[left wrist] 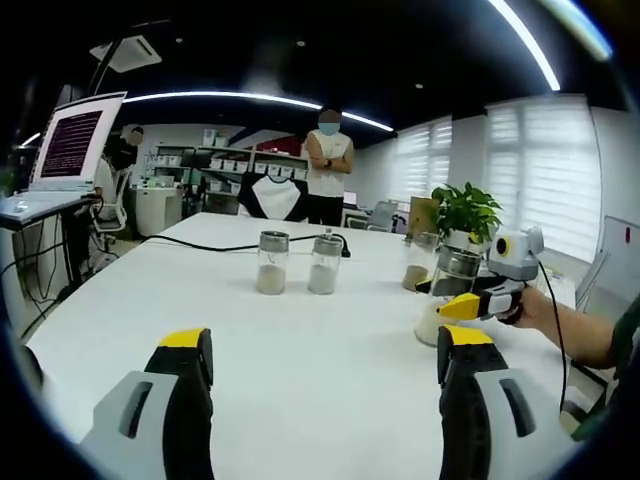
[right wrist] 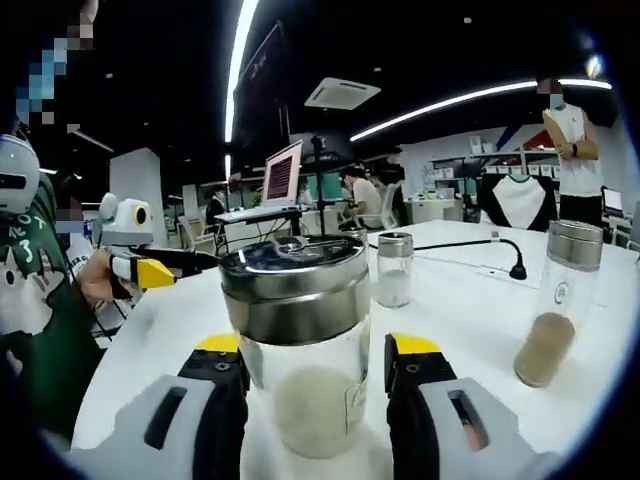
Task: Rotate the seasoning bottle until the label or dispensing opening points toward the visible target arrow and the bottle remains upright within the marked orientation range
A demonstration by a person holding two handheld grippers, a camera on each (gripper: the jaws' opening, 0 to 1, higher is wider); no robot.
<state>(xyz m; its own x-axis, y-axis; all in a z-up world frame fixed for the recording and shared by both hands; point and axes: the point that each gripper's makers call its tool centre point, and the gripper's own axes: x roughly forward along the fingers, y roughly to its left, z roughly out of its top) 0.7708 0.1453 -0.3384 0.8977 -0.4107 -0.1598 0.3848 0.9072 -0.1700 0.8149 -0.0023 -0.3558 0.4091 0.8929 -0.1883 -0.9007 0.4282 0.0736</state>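
A glass seasoning bottle (right wrist: 300,340) with a steel lid and pale powder stands upright on the white table (right wrist: 470,330), close in front of the right gripper view's camera. My right gripper (right wrist: 315,350) is shut on it, one yellow-tipped jaw on each side of the glass. The same bottle (left wrist: 447,300) stands at the right of the left gripper view, with the right gripper (left wrist: 480,300) at it in a person's hand. My left gripper (left wrist: 325,345) stands open above bare table, its jaws wide apart, well left of the bottle. It also appears as the left gripper (right wrist: 150,270) at the left.
Two bottles of white powder (left wrist: 272,262) (left wrist: 325,262) stand mid-table, and one with brown powder (left wrist: 420,262) stands near a potted plant (left wrist: 465,210). A black cable (left wrist: 230,246) runs across the far side. A laptop (left wrist: 70,145) is at far left. A person (left wrist: 328,165) stands behind the table.
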